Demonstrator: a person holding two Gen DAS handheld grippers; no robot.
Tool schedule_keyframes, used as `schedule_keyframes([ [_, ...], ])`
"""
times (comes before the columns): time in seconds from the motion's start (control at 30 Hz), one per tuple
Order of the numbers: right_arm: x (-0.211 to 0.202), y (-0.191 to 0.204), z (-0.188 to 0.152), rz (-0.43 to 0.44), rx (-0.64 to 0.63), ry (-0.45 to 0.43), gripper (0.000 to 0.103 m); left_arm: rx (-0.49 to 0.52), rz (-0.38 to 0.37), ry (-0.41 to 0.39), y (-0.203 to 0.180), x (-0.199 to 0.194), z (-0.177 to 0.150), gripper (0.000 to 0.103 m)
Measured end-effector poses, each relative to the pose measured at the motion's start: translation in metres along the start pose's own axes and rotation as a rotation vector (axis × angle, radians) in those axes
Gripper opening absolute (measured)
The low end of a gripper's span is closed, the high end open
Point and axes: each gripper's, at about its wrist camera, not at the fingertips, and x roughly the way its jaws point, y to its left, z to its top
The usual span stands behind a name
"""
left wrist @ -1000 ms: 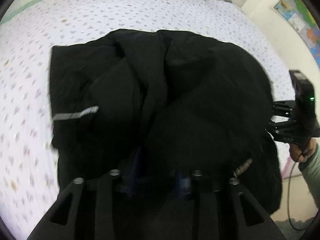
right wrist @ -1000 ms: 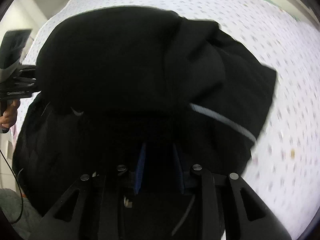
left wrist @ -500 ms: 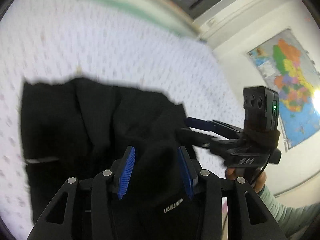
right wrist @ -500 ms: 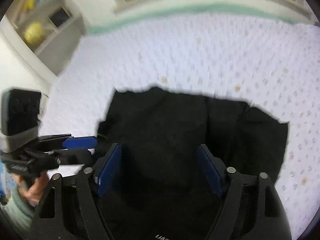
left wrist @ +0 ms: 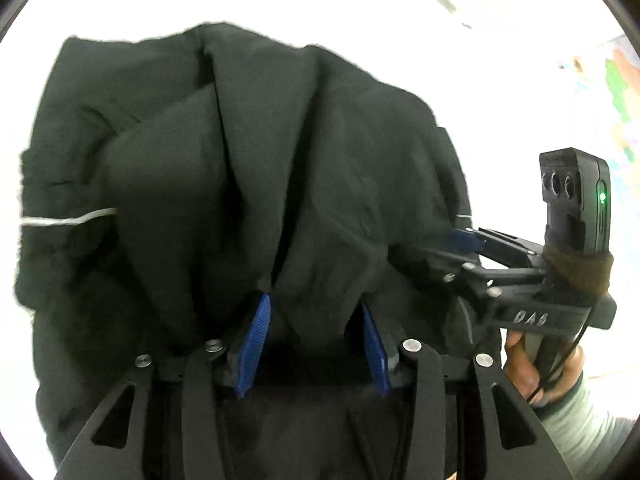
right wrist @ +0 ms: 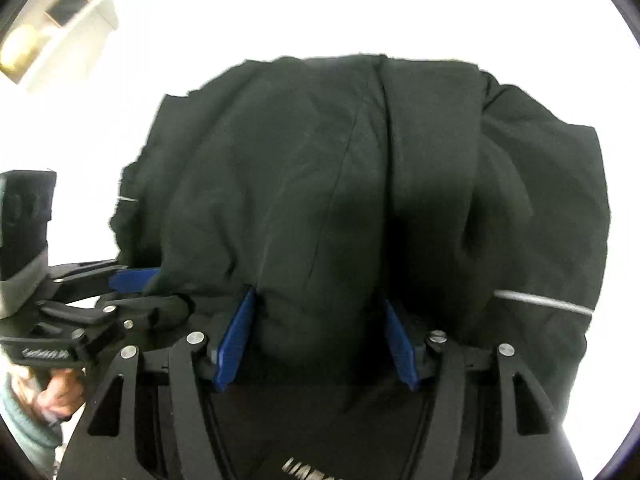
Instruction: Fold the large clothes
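Bunching between both spread claws (left wrist: 314, 320): black garment (left wrist: 240, 152).

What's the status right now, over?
Left gripper and right gripper: jaws apart, bunched cloth between the pads, neither clamped. Black garment piled in loose folds, not flat. Nothing else in the way; background washed out.
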Motion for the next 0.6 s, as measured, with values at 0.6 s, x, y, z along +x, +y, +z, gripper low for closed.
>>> schedule_keyframes([
  [0.6, 0.002, 0.002, -0.025, 0.000, 0.027, 0.048, 0.062, -0.061, 0.039, -0.050, 0.013, -0.038, -0.047, 0.047],
])
